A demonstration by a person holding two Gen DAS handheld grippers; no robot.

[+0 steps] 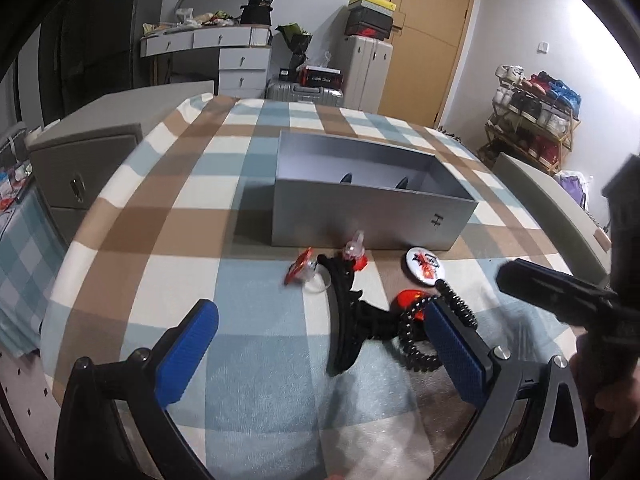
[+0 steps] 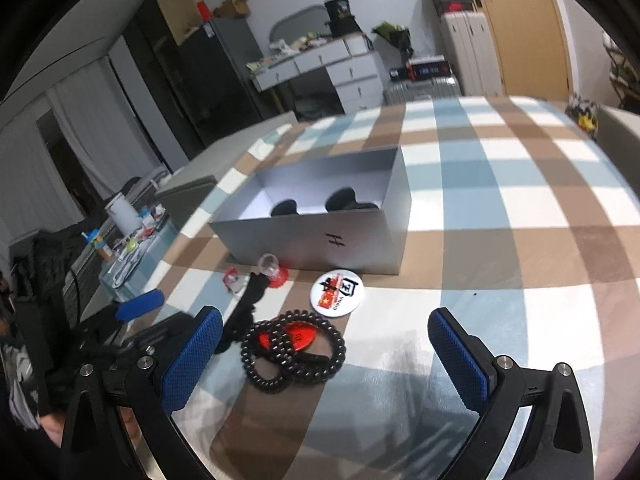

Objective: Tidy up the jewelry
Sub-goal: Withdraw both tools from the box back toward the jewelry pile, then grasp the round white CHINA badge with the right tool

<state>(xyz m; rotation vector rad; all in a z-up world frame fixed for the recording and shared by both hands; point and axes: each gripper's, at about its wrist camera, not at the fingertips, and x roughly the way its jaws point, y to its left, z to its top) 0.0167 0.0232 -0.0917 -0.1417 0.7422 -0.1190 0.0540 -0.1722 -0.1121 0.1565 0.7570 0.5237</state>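
From the left wrist, the left claw stood wide apart above the checked blue, brown and white cloth, gripping nothing. A black fabric hair clip lay between its pads, a coiled black beaded bracelet beside the right pad, before the open grey cardboard box.

From the right wrist, the right claw also gaped empty over the bracelet; the round white badge lay near the box.

Both hand-held grippers apparently agape
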